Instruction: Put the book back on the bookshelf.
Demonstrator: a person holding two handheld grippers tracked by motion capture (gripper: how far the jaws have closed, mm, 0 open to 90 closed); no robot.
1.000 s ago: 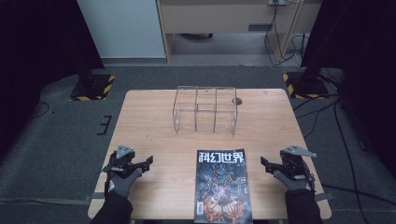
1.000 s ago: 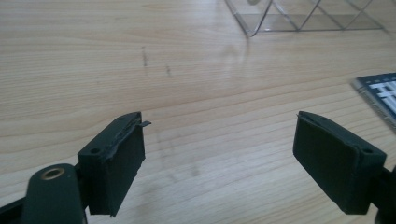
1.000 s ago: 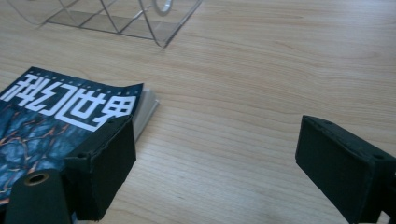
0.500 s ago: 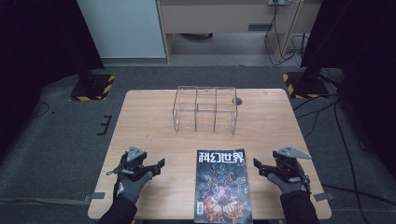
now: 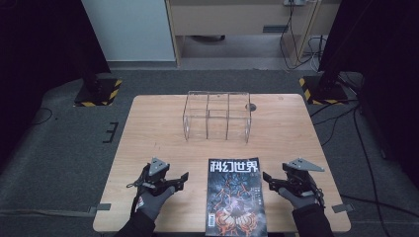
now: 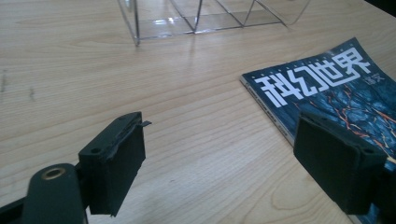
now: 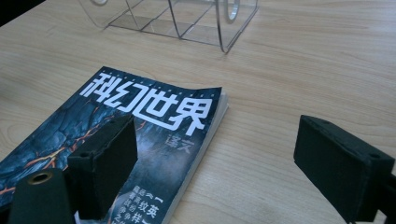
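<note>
1. High view: a magazine (image 5: 233, 195) lies flat, cover up, at the near edge of the desk (image 5: 158, 133), between the two grippers.
2. Left gripper (image 5: 181, 178) sits just left of the magazine, its fingers spread apart and grasping nothing; they point toward the magazine's left edge.
3. Right gripper (image 5: 268, 178) sits just right of the magazine, its fingers likewise spread and grasping nothing.
4. A clear rack (image 5: 217, 116) stands farther back on the desk, near its middle, well apart from the magazine. Thin transparent walls divide it into upright compartments.
5. Every compartment that can be seen through the walls holds nothing; bare desk shows through them.
6. Left gripper view: one finger (image 6: 114, 165) hangs over bare wood, while the other (image 6: 338, 165) overlaps the magazine's (image 6: 327, 81) edge; whether it touches cannot be told.
7. Right gripper view: one finger (image 7: 102, 161) is over the magazine's (image 7: 140, 107) cover, the other (image 7: 341, 163) over bare wood; the rack (image 7: 187, 18) stands beyond.
</note>
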